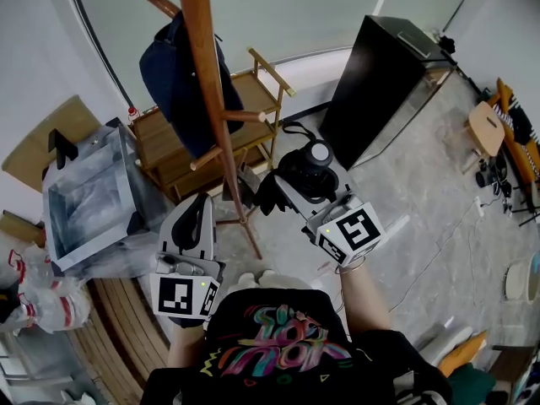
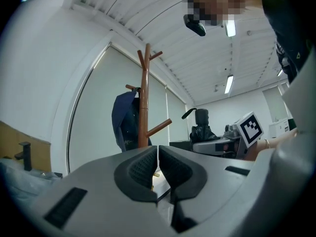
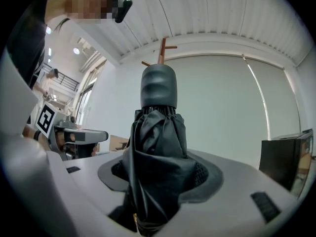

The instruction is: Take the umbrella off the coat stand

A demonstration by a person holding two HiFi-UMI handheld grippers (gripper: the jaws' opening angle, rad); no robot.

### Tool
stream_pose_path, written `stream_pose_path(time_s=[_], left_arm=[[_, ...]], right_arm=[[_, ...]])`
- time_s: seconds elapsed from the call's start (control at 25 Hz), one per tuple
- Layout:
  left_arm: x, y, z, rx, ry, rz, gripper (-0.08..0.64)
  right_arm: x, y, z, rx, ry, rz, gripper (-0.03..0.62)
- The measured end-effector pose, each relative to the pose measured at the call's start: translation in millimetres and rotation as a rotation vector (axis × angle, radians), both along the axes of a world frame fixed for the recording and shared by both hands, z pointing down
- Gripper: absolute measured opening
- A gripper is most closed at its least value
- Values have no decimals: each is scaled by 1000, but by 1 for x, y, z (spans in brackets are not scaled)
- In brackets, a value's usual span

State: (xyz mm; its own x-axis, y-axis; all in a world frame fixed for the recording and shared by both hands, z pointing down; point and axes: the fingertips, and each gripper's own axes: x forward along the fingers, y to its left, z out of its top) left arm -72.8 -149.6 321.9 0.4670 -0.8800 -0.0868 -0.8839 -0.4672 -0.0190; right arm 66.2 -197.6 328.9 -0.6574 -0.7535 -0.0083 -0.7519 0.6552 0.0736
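Observation:
The wooden coat stand [image 1: 202, 74] rises just ahead of me, with a dark blue garment [image 1: 179, 78] hanging on it. My right gripper [image 1: 293, 188] is shut on the folded black umbrella [image 1: 305, 174], held upright to the right of the pole and apart from its pegs. In the right gripper view the umbrella [image 3: 158, 147] fills the gap between the pads of that gripper [image 3: 160, 174], its rounded handle [image 3: 159, 85] on top. My left gripper [image 1: 202, 201] is shut on nothing, low beside the pole. Its own view shows the closed gripper [image 2: 158, 154], the stand [image 2: 143, 102] and the umbrella [image 2: 201, 127].
A wooden folding rack [image 1: 257, 99] stands behind the pole. A black cabinet [image 1: 375, 83] is at the right, a grey metal box [image 1: 84, 197] and plastic bags [image 1: 34, 289] at the left. A stool [image 1: 487, 125] and cables lie on the floor far right.

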Motion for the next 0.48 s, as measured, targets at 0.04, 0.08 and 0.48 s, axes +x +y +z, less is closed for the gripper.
stream_pose_path(time_s=[0.04,0.08,0.48], left_arm=[[3,-1,0,1,0,9,31],[6,-2,0,1,0,19,31],[37,-10,4,-4,1,119,31]], right_arm=[[6,3,0,-2,-3,15,262],[13,6,0,-4,-5,30,262],[81,33,10,-26,-11,210,262]])
